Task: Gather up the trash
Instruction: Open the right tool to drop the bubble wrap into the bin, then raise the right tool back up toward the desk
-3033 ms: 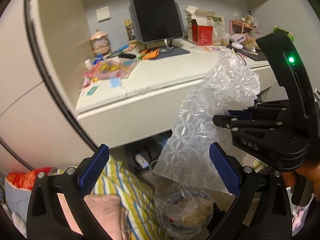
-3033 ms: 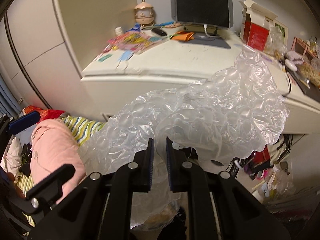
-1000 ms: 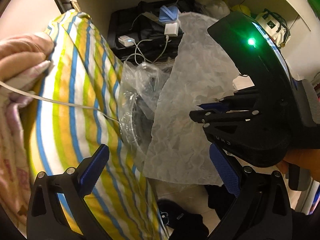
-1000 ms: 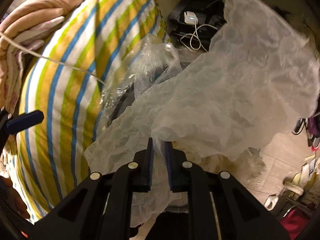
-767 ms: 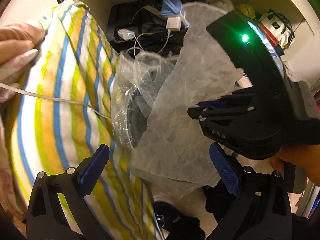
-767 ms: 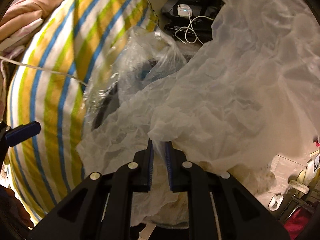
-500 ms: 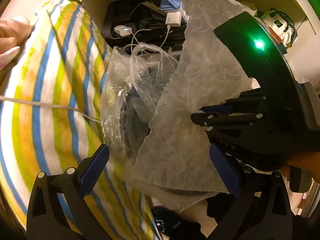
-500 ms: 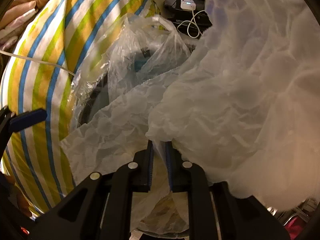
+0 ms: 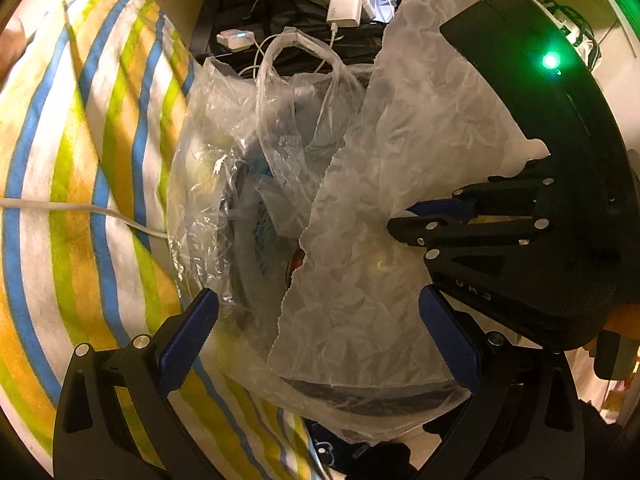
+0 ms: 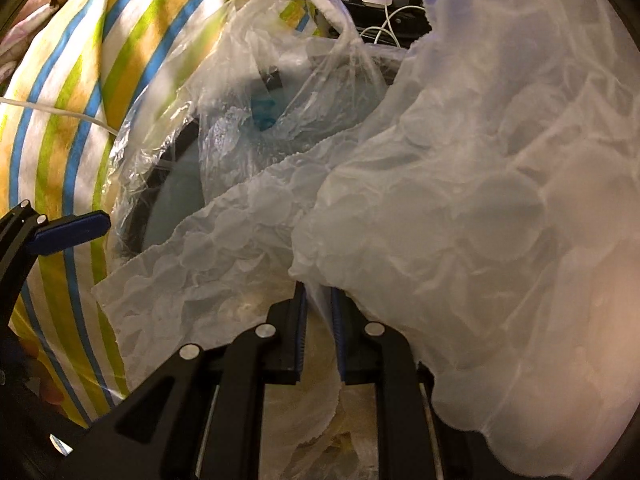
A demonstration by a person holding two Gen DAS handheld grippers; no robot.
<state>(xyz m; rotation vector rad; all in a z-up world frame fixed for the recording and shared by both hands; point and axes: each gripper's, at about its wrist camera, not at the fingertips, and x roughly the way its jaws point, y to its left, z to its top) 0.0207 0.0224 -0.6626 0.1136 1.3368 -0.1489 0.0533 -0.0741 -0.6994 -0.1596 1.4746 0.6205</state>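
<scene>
Bubble wrap [image 10: 460,208] is pinched at its lower edge between the nearly closed fingers [image 10: 298,332] of the right gripper [image 10: 319,336], hanging over the mouth of a bin lined with a clear plastic bag [image 10: 280,64]. Left gripper [image 9: 316,336] fingers stand wide apart with nothing between them, hovering beside the bin. Left view alone shows the right gripper's body and the chargers [image 9: 344,12] behind; both views show the striped cushion [image 9: 80,160] touching the bag.
</scene>
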